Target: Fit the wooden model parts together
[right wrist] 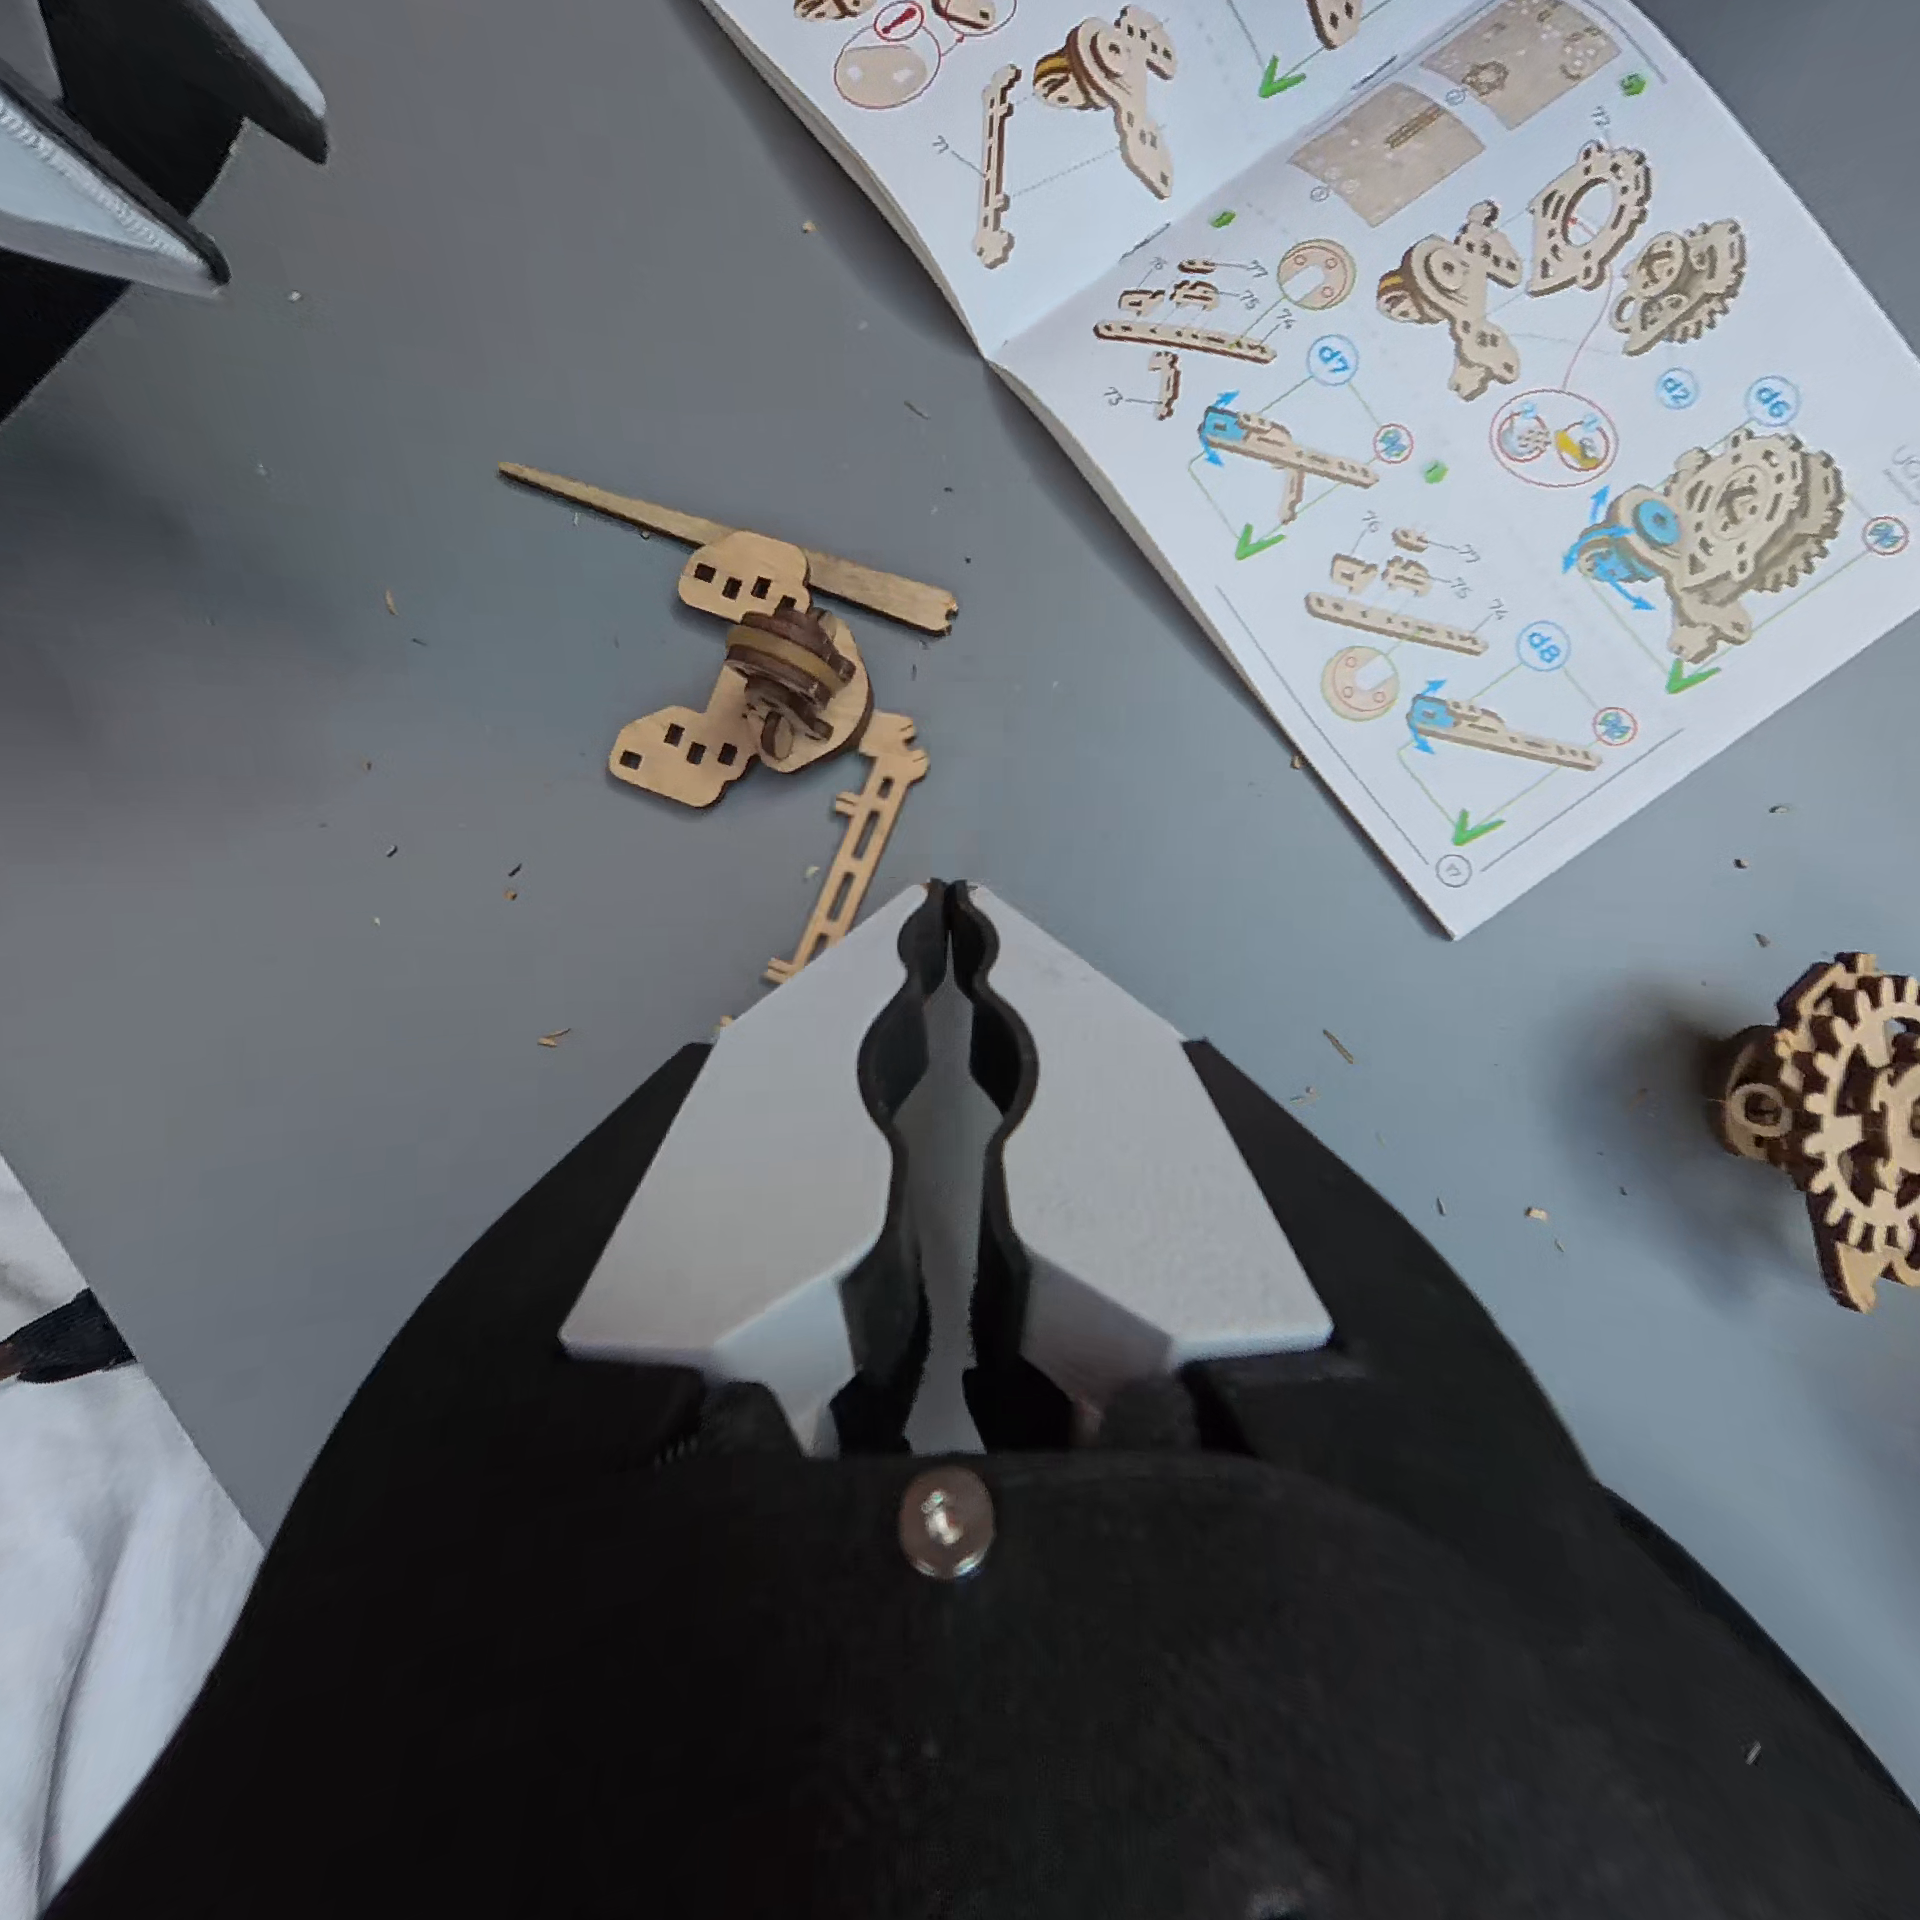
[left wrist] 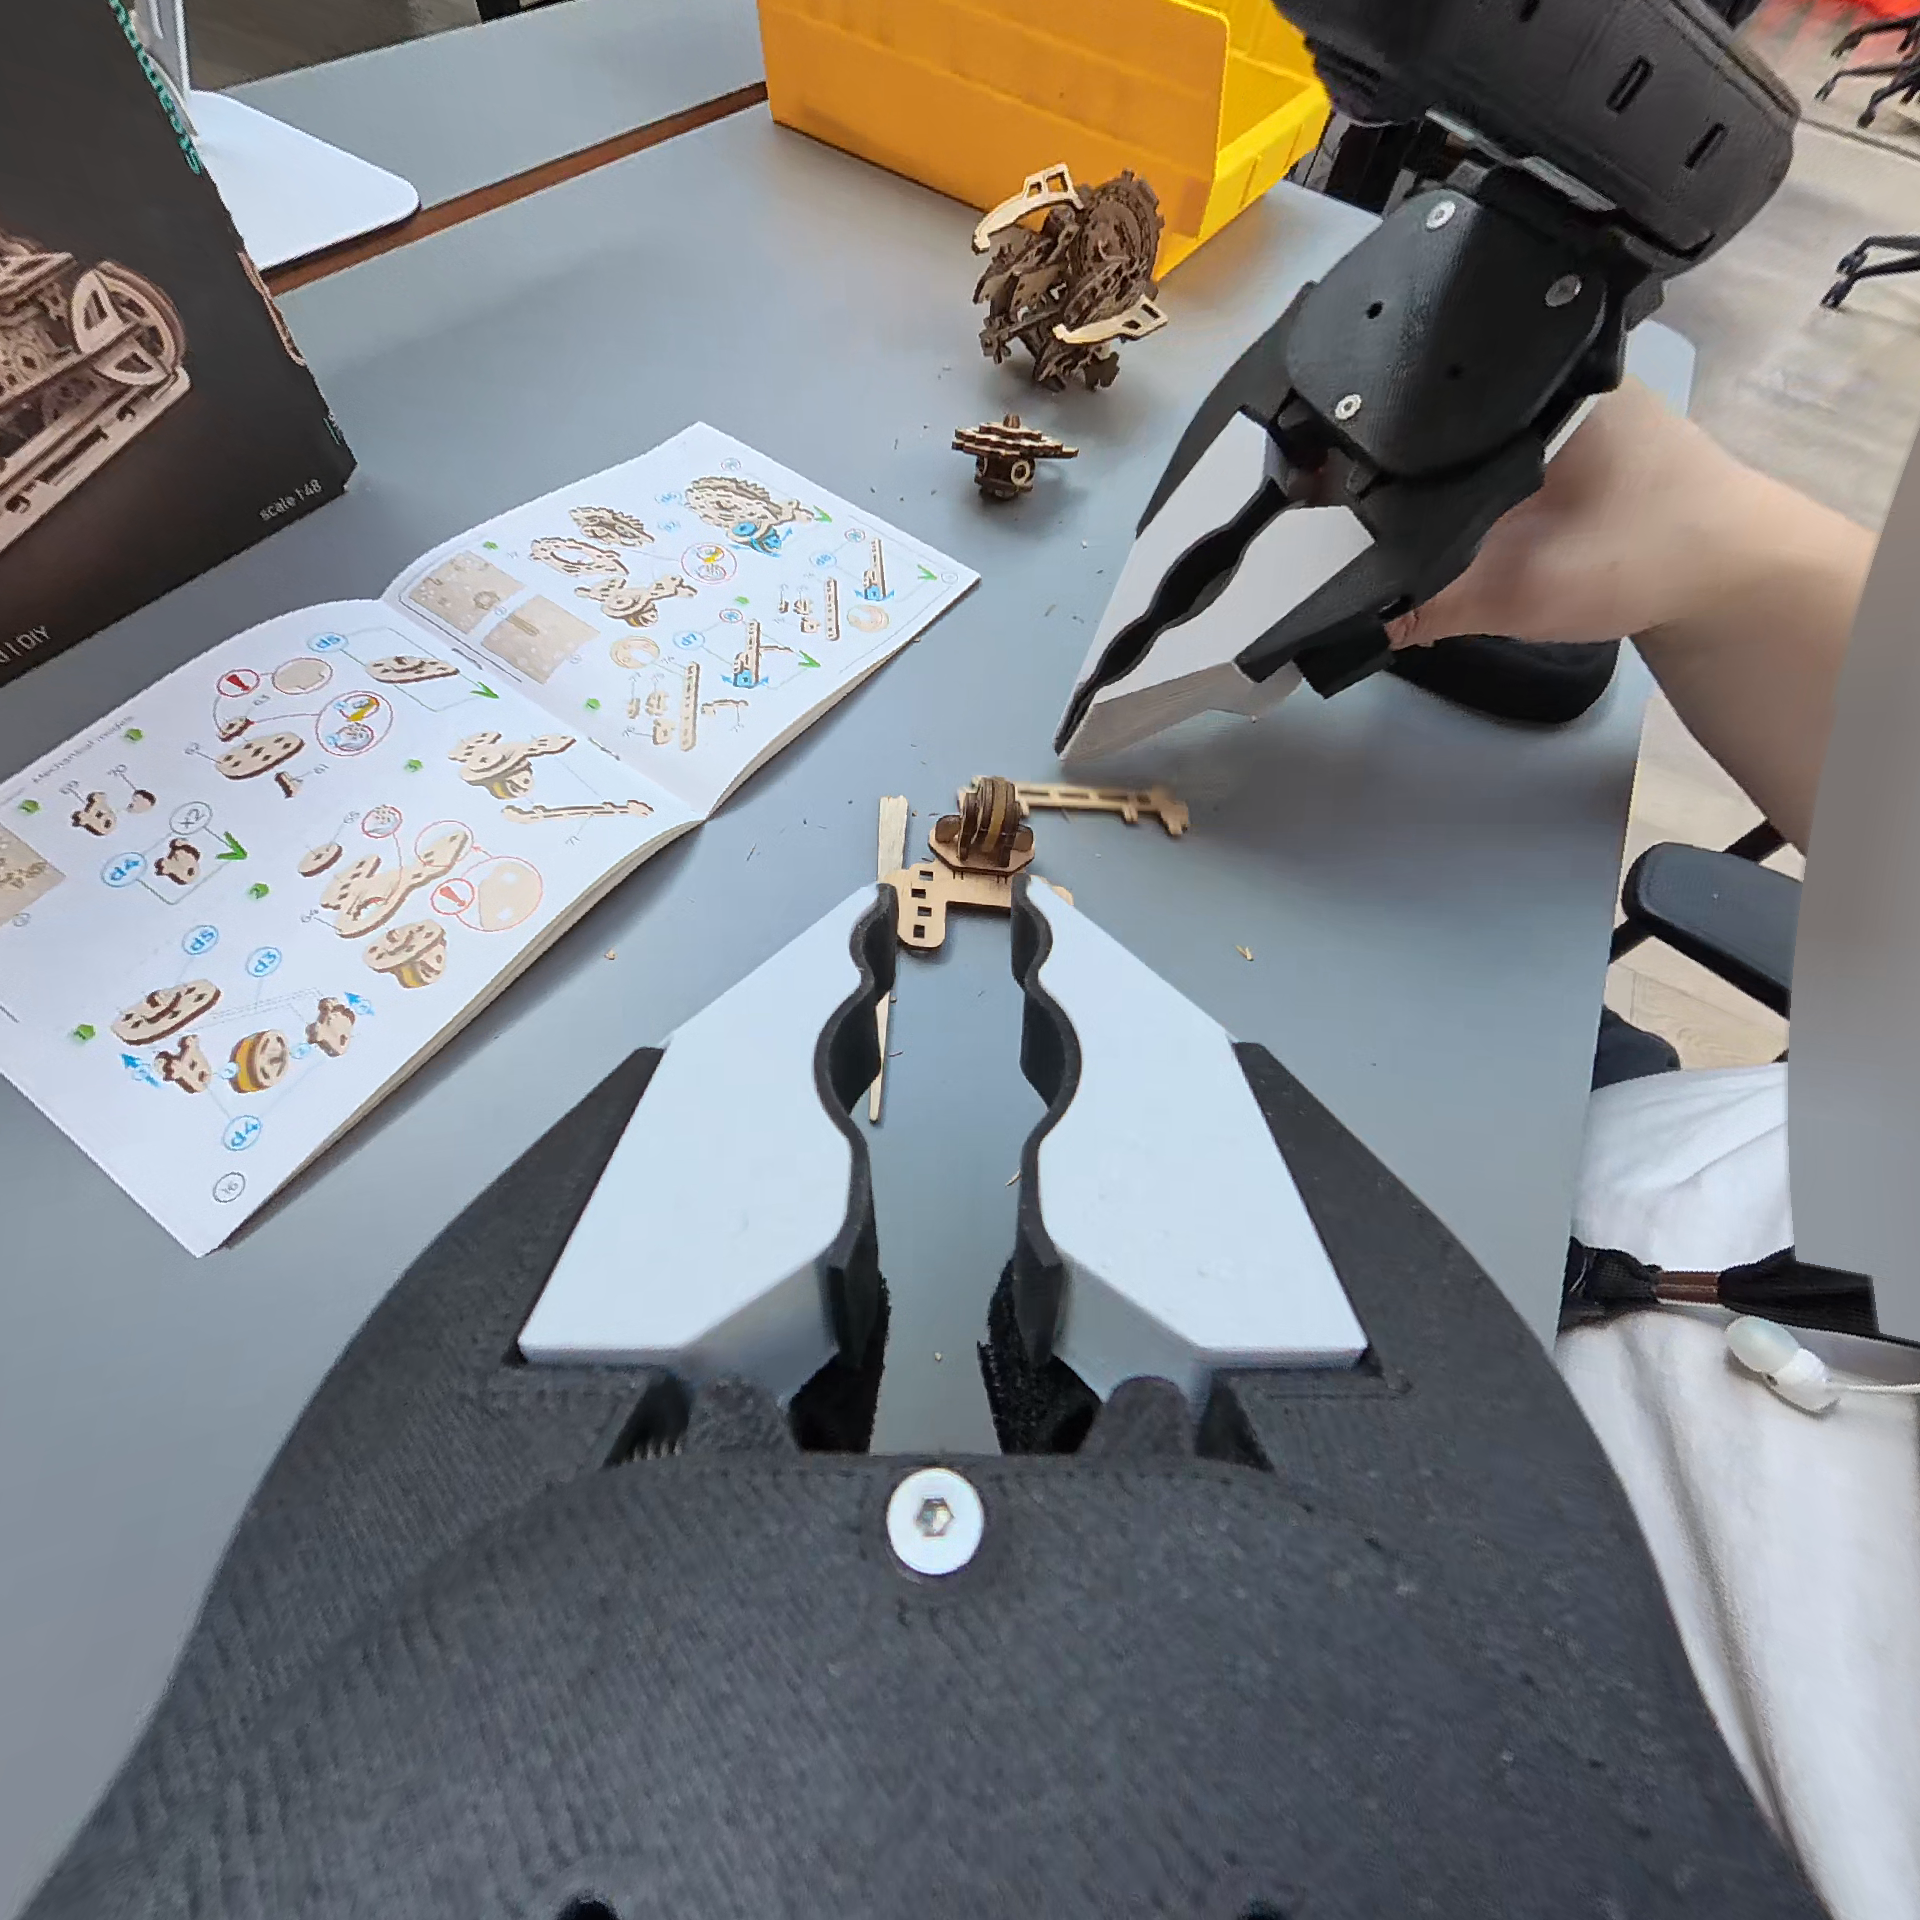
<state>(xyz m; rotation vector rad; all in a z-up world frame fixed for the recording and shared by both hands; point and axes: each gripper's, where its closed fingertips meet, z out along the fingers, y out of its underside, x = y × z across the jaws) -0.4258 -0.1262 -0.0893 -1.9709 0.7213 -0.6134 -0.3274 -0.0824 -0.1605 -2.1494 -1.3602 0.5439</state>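
A flat wooden bracket with a stack of brown discs on it (left wrist: 971, 842) lies on the grey table (left wrist: 727, 343), just beyond the tips of my left gripper (left wrist: 954, 902), which is open and empty. A thin wooden stick (left wrist: 889, 831) runs under the left finger. A slotted wooden strip (left wrist: 1101, 805) lies to the bracket's right. My right gripper (left wrist: 1070, 740) is shut and empty, tips down just above the strip. In the right wrist view the right gripper (right wrist: 951, 889) hovers by the strip (right wrist: 862, 852), with the bracket (right wrist: 748, 675) and stick (right wrist: 727, 540) beyond.
An open instruction booklet (left wrist: 416, 790) lies left of the parts and also shows in the right wrist view (right wrist: 1455, 416). A large gear assembly (left wrist: 1070, 281), a small gear piece (left wrist: 1013, 457), a yellow bin (left wrist: 1039, 83) and the kit box (left wrist: 104, 312) stand farther back. Wood chips dot the table. The tips of one gripper are about 15 cm away from the tips of the other. My right tips are roughly 7 cm from the thin wooden stick (left wrist: 889, 831). Look for it in the right wrist view (right wrist: 877, 571) too.
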